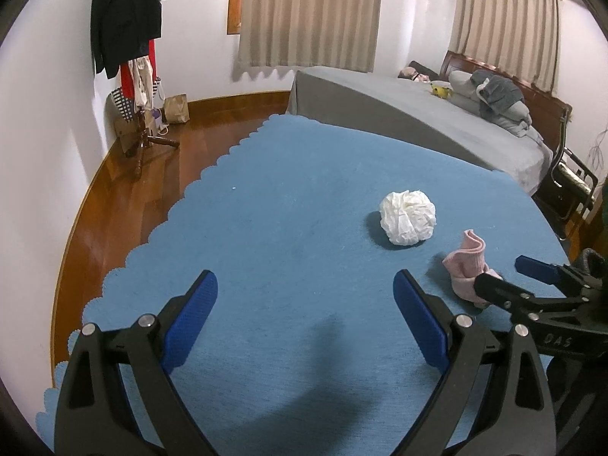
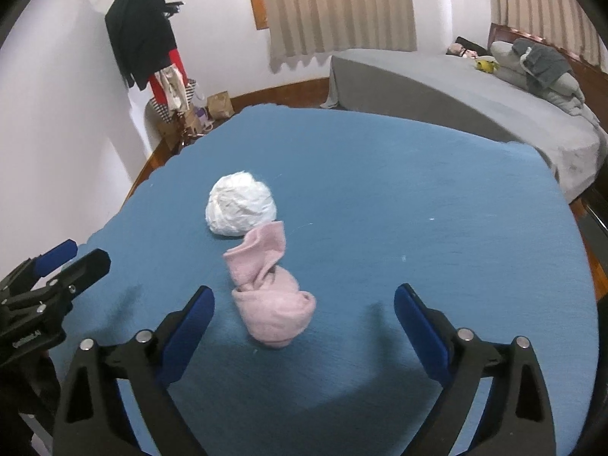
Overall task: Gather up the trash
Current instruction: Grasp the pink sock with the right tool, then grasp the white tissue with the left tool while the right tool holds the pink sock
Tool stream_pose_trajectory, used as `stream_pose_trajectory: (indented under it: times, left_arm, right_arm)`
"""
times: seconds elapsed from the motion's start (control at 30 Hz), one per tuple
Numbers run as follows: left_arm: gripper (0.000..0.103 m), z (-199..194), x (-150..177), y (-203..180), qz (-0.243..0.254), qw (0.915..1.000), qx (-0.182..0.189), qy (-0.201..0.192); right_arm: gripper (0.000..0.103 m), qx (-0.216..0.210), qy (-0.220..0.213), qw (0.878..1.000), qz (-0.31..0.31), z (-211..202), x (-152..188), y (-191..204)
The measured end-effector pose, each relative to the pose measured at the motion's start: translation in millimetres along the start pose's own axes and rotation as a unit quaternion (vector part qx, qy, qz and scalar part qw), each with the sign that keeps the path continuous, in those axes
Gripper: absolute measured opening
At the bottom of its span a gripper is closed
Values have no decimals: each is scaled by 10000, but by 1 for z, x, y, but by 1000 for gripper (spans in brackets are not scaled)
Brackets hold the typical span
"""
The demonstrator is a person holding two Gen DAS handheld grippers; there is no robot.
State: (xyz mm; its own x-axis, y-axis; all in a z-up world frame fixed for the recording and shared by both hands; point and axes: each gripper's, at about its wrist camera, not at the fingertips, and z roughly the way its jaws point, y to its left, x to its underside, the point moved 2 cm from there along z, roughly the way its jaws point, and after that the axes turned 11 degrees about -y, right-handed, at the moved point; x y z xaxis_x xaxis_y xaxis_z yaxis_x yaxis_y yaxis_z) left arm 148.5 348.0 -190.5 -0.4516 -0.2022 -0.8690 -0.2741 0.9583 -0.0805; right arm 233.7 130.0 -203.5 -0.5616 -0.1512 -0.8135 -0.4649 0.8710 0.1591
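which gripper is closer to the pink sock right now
Right. The right gripper is open with the pink sock lying between its fingers, not pressed. The left gripper is open over bare blue cloth, the sock off to its right.

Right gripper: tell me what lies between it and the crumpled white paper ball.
In the right wrist view, the pink sock lies between the open right gripper and the crumpled white paper ball, on the blue cloth.
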Motion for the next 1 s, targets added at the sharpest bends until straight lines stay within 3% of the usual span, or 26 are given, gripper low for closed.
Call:
stream_pose_trajectory:
  times: [0.17, 0.33, 0.43, 0.73, 1.0]
  left_arm:
    - [91, 3, -1, 2, -47, 10000, -6, 18]
    - [91, 4, -1, 2, -37, 10000, 3, 23]
    - [91, 5, 0, 1, -36, 10000, 18, 32]
    - [91, 20, -8, -15, 40, 9998, 188, 17]
    - [91, 56, -27, -53, 158, 9986, 504, 68]
  right_arm:
    - [78, -137, 187, 9997, -9, 9, 2, 3]
    - [47, -320, 296, 9990, 38, 13, 3, 4]
    - [41, -435, 311, 9986, 46, 12, 2, 3]
    - [40, -283, 80, 9992, 277, -1, -14, -26]
    - [40, 72, -96, 9991, 419, -3, -33, -65]
